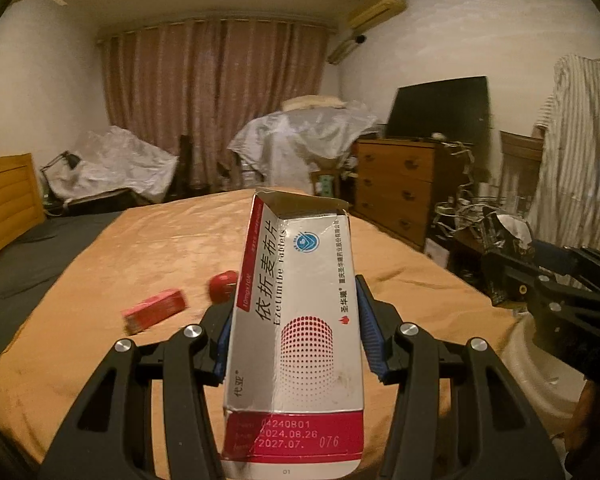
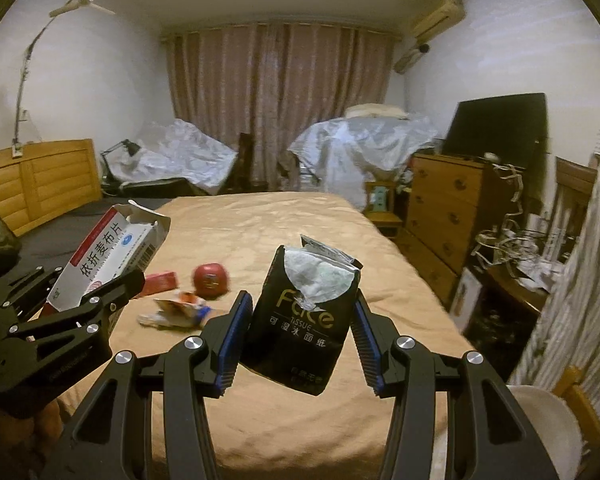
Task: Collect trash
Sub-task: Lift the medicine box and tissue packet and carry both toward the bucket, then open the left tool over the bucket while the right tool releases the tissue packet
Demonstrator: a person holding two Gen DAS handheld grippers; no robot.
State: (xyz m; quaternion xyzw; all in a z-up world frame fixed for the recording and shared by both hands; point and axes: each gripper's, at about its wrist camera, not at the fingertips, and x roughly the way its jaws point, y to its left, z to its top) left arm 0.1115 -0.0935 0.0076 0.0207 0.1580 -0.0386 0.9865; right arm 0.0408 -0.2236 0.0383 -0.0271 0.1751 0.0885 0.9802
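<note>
Each gripper, the left gripper [image 1: 296, 332] and the right gripper [image 2: 300, 336], is a black linkage frame with cut-out arms. Round silver screws mark the pivots. The fingers [image 1: 370, 336] carry ribbed blue pads.

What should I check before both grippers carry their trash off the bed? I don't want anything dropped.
1. Left gripper clamped on the silver-and-red cardboard medicine box: ok.
2. Right gripper clamped on the torn black plastic tissue pack: ok.
3. Grippers apart from each other: ok.
4. Bed cleared: not ok; small red box, round red object and crumpled wrapper remain on the tan bedspread.
5. Trash bin located: cannot tell.
</note>
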